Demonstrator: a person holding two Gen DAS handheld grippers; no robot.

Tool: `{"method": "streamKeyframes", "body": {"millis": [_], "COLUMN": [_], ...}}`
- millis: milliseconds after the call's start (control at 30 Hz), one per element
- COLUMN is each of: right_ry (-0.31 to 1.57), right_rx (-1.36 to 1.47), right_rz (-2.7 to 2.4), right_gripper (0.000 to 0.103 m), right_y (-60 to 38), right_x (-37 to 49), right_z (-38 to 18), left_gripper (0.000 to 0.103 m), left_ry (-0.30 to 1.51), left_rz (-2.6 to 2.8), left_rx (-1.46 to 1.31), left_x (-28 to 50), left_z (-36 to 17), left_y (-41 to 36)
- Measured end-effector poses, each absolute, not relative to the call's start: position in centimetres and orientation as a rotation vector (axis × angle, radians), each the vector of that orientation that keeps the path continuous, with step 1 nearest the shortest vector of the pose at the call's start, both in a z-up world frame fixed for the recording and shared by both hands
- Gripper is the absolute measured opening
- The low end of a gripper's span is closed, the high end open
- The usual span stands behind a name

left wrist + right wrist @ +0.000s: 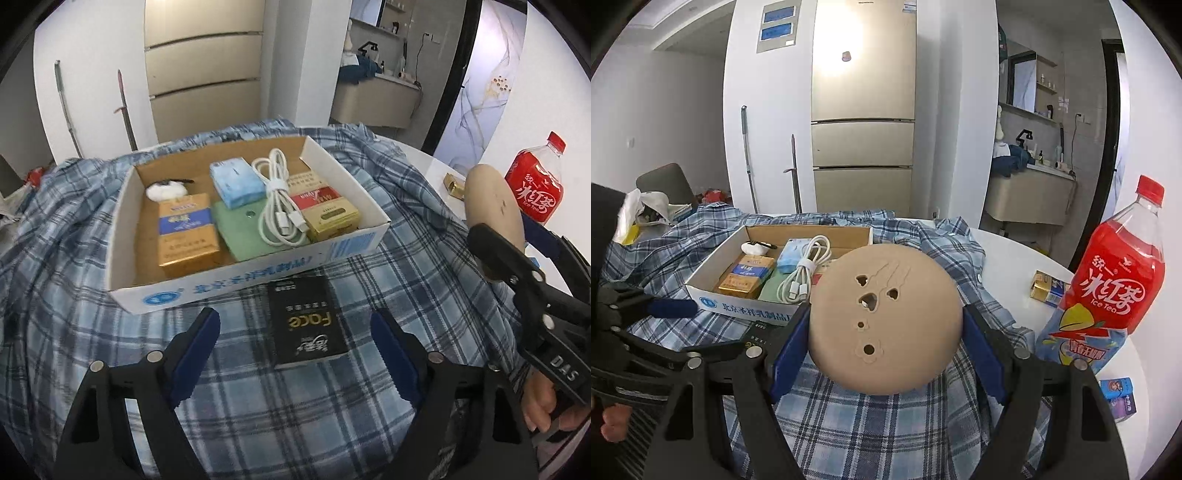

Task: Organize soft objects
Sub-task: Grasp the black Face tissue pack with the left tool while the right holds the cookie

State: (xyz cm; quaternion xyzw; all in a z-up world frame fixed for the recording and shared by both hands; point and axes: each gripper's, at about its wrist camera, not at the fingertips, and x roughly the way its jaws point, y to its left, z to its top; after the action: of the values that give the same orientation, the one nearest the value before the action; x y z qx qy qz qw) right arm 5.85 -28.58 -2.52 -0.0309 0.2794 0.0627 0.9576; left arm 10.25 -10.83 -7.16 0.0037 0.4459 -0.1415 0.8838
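My right gripper [886, 328] is shut on a round tan soft pad [882, 321] with small cut-out holes, held above the blue plaid cloth [886, 424]. The pad also shows edge-on in the left wrist view [491, 206]. My left gripper [295, 343] is open and empty, low over the cloth, with a black "Face" pack [306, 325] lying between its fingers. Just beyond stands an open cardboard box [243, 280] holding cigarette packs, a blue tissue pack [236, 181], a green pouch [240, 232], a white cable [277, 199] and a white fluffy item [166, 190].
A red iced tea bottle [1108, 291] stands at the right on the white table [1008, 258]. A gold pack [1047, 288] lies behind it, and a small purple carton [1119, 398] lies at the right edge. A fridge and a washroom are behind.
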Motion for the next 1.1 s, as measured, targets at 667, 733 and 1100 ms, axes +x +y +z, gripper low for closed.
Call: {"method": "streamKeyframes", "body": {"millis": [667, 733, 1100], "right_ry": [0.642, 0.642, 0.593], "right_rx": [-0.024, -0.023, -0.061], "right_rz": [0.13, 0.13, 0.158], "right_gripper": [0.078, 0.078, 0.078], "right_y": [-29.2, -29.2, -28.4], "right_x": [6.7, 6.7, 5.9], "right_z": [-3.6, -3.6, -3.2], "left_gripper": [0.051, 0.049, 0.048], "left_ry": [0.998, 0.976, 0.635], "left_rz": [-0.299, -0.316, -0.317], "left_rx": [0.075, 0.078, 0.158], "left_x": [11.8, 11.3, 4.2], "left_z": [-10.3, -9.9, -4.3], "left_y": [-12.5, -12.4, -10.4]}}
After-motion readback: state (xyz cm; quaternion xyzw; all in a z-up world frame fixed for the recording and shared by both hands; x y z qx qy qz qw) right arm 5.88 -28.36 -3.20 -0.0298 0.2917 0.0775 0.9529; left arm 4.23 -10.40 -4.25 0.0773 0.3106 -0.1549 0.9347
